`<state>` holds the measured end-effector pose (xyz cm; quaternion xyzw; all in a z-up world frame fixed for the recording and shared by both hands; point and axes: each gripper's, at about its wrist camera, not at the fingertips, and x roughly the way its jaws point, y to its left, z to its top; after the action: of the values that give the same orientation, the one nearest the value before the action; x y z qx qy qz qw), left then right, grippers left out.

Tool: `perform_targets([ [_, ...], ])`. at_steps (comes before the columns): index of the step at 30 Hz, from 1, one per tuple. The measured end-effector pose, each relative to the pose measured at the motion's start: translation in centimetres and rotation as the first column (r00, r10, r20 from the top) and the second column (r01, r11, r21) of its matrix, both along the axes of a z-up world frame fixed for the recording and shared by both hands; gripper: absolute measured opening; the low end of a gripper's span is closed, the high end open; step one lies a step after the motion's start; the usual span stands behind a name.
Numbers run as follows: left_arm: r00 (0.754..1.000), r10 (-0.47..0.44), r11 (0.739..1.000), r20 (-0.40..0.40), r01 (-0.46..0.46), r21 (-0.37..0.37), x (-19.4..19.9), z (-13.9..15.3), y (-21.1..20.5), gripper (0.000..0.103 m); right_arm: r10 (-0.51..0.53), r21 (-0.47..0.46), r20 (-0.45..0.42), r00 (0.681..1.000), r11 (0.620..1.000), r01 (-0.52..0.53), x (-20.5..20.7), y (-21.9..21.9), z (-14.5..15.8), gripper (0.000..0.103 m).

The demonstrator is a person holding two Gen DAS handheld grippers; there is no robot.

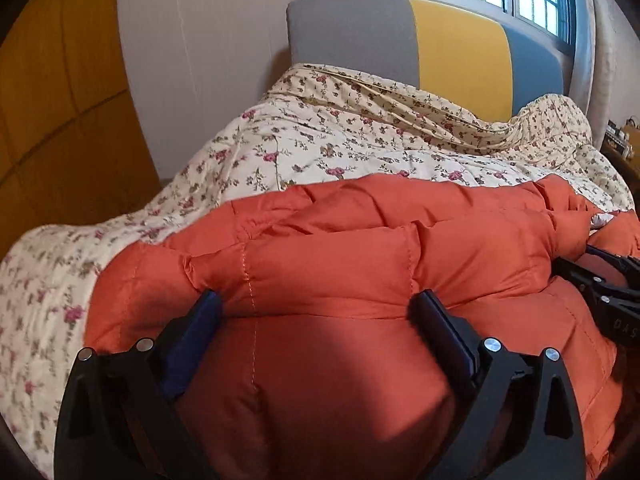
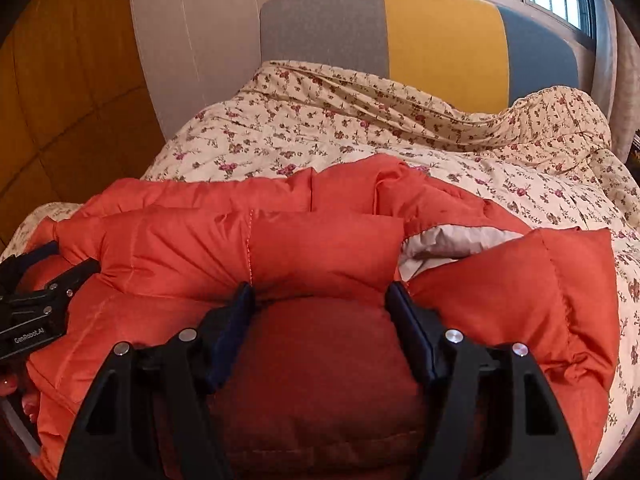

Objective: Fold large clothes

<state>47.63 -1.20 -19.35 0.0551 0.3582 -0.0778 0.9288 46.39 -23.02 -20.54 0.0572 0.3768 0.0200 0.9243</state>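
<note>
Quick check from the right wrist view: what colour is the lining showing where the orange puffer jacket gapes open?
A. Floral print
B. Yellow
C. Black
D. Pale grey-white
D: a pale grey-white lining shows in the gap of the orange puffer jacket, just beyond the right gripper.

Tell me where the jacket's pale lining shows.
In the right wrist view, the pale grey lining peeks out right of centre, between folds of the puffy orange quilted jacket.

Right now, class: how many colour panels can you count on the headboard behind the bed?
3. A grey panel on the left, a yellow panel in the middle, and a blue-grey panel on the right. The floral quilt hides their lower edges.
</note>
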Motion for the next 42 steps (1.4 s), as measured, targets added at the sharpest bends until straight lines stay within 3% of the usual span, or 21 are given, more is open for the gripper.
perform_targets([
  [5, 1.0, 0.008, 1.0, 0.0, -0.008, 0.03, -1.0, 0.4, -0.2, 0.1, 0.009, -0.003, -0.012, 1.0, 1.0, -0.009, -1.3, -0.4, 0.8, 0.07],
  [7, 1.0, 0.0, 1.0, 0.0, 0.0, 0.026, -2.2, 1.2, 0.1, 0.1, 0.019, 0.046, -0.002, 1.0, 0.999, -0.019, -3.1, -0.6, 2.2, 0.075],
  [12, 0.999, -0.013, 0.997, -0.035, 0.01, -0.081, -8.1, 2.3, 2.9, 0.1, 0.045, 0.029, -0.049, 0.998, 0.999, -0.044, -9.4, -0.1, 5.2, 0.078],
  [15, 0.998, -0.016, 0.997, -0.059, 0.012, -0.075, -12.0, 2.0, 3.9, 0.1, 0.053, -0.014, -0.091, 0.994, 0.998, -0.054, -13.8, 0.6, 5.8, 0.078],
  [17, 0.995, -0.018, 0.999, -0.094, 0.014, -0.041, -14.5, 1.3, 4.4, 0.1, 0.051, -0.045, -0.098, 0.994, 0.997, -0.055, -16.5, 0.1, 5.7, 0.078],
  [20, 0.99, -0.004, 0.998, -0.139, -0.004, -0.056, -17.4, 0.2, 5.5, 0.1, 0.023, -0.092, -0.091, 0.996, 0.995, -0.032, -20.4, -0.7, 5.7, 0.078],
  [27, 0.992, 0.036, 0.995, -0.121, -0.047, -0.09, -22.7, 0.2, 7.3, 0.1, -0.029, -0.123, -0.081, 0.996, 0.992, 0.019, -27.1, -2.0, 5.5, 0.078],
  [37, 0.993, 0.047, 0.997, -0.107, -0.053, -0.056, -28.8, -0.1, 8.9, 0.1, -0.053, -0.082, -0.103, 0.993, 0.996, 0.045, -33.0, -3.0, 4.8, 0.078],
  [42, 0.989, 0.077, 0.993, -0.125, -0.088, -0.082, -31.1, -0.5, 10.6, 0.1, -0.083, -0.045, -0.122, 0.989, 0.996, 0.078, -35.7, -4.4, 4.3, 0.079],
])
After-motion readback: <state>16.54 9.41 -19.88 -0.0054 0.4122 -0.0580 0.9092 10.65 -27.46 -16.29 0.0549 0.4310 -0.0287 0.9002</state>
